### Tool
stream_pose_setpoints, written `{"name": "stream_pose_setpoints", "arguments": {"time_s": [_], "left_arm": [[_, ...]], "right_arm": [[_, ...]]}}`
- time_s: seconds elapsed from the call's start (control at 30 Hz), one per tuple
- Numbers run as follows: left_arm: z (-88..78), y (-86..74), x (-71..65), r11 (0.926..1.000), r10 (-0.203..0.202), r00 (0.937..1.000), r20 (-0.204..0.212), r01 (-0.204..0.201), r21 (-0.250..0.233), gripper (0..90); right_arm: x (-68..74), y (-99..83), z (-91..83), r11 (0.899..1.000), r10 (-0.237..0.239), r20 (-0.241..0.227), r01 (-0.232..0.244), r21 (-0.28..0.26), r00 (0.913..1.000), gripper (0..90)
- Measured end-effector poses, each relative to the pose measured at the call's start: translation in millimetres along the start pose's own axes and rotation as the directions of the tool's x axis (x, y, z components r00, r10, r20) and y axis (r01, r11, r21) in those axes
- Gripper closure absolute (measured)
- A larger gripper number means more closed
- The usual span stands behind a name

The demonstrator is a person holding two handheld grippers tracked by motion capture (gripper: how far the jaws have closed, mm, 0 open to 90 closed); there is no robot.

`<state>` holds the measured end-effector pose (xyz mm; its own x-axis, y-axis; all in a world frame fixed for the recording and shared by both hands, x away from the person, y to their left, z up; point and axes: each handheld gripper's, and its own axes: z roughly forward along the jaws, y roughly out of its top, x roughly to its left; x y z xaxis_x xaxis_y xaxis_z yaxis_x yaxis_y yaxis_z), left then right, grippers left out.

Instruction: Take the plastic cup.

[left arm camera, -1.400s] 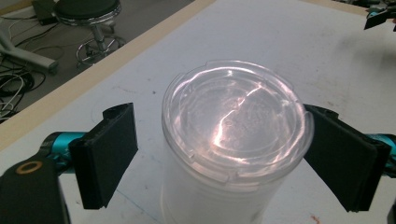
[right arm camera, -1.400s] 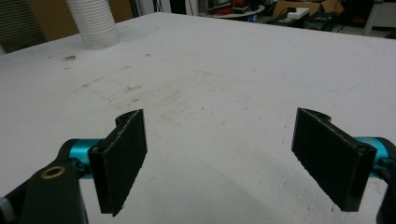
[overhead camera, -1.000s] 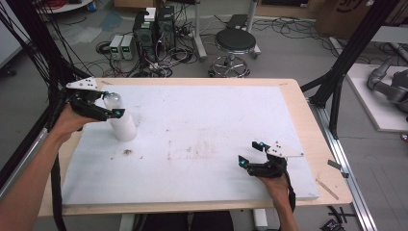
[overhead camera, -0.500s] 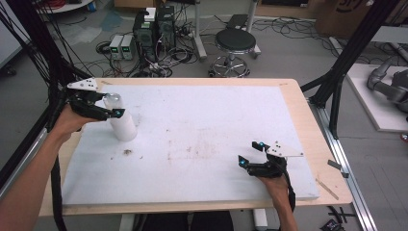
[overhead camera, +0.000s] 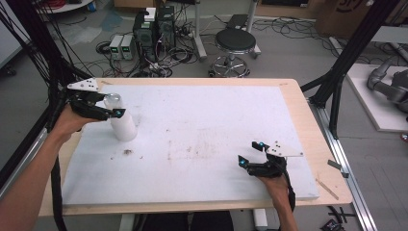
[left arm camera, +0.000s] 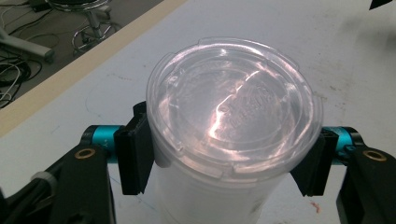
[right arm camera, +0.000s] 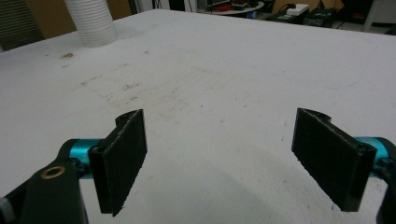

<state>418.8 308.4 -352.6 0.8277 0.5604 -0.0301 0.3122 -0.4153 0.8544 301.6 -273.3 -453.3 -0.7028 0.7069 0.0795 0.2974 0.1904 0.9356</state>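
A white ribbed cup (overhead camera: pixel 123 129) with a clear plastic lid (left arm camera: pixel 233 107) stands upright at the far left of the white board (overhead camera: pixel 202 120). My left gripper (overhead camera: pixel 114 105) reaches in from the left at lid height. Its jaws have just been closing with the cup between them, and in the left gripper view the pads (left arm camera: pixel 135 154) press on both sides just under the lid rim. My right gripper (overhead camera: pixel 248 153) hovers low over the board's near right part, open with nothing between its fingers (right arm camera: pixel 120 158). The cup (right arm camera: pixel 92 21) stands far off in the right gripper view.
A small dark crumb stain (overhead camera: pixel 128 152) lies just in front of the cup, and faint smudges mark the board's middle. The wooden table rim (overhead camera: pixel 312 120) frames the board. Behind the table are a stool (overhead camera: pixel 235 43) and computer boxes (overhead camera: pixel 154 29) with cables.
The left gripper's jaws have drawn in against the top of the cup. Both hands and the cup stay where they were.
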Motion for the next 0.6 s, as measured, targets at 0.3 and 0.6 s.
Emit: {"name": "stream_pose_setpoints", "arguments": {"time_s": [0.3, 0.6], "left_arm": [[-3.0, 5.0, -0.5, 1.0000, -0.001, 1.0000, -0.004, 0.001, 0.001, 34.9], [-26.3, 40.1, -5.4, 0.9996, 0.022, 0.9997, -0.008, -0.022, -0.020, 35.2]], "right_arm": [[-0.3, 0.1, 0.3, 1.000, -0.004, 0.004, 0.004, -0.001, 1.0000, 17.8], [0.2, 0.1, 0.4, 1.000, 0.003, 0.004, -0.003, 0.007, 1.0000, 17.8]]}}
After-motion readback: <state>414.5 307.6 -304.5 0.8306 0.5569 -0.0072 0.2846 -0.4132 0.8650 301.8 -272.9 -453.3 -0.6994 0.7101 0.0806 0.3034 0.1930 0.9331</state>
